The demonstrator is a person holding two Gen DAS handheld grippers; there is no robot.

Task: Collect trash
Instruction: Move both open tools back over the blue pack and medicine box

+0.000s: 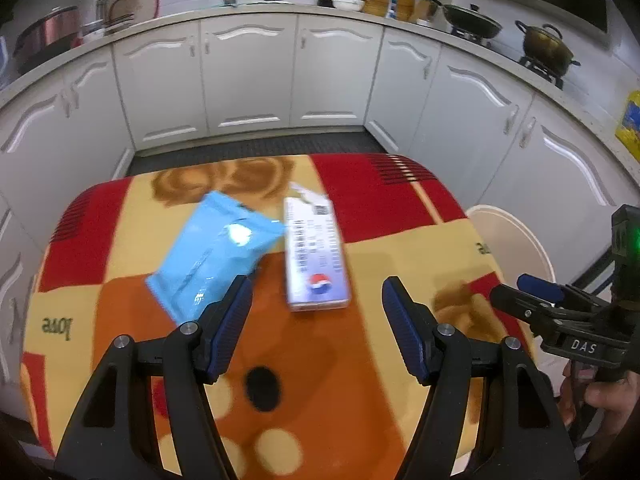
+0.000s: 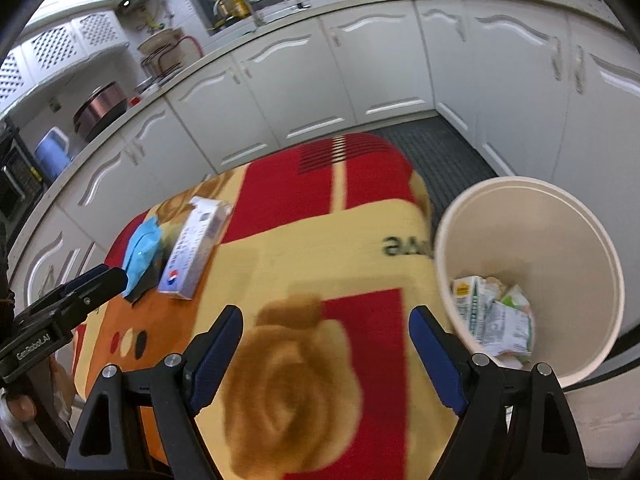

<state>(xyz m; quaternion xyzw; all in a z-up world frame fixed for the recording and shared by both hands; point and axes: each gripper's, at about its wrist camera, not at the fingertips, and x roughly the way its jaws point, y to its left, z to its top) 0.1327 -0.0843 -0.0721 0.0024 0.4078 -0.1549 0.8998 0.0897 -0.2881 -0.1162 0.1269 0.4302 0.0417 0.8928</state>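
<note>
Bin beside table holds several crumpled wrappers, apparently collected. Blue packet and white box lie touching on blanket, uncollected. Left gripper and right gripper: jaws apart, empty.

Black fingers — ribbed blue pads, silver screws

Small table draped in a red, orange and cream blanket. On it, a white printed carton as landmark; touching its left side, a blue plastic pouch. Nearer stretch of blanket below the carton bare.
</note>
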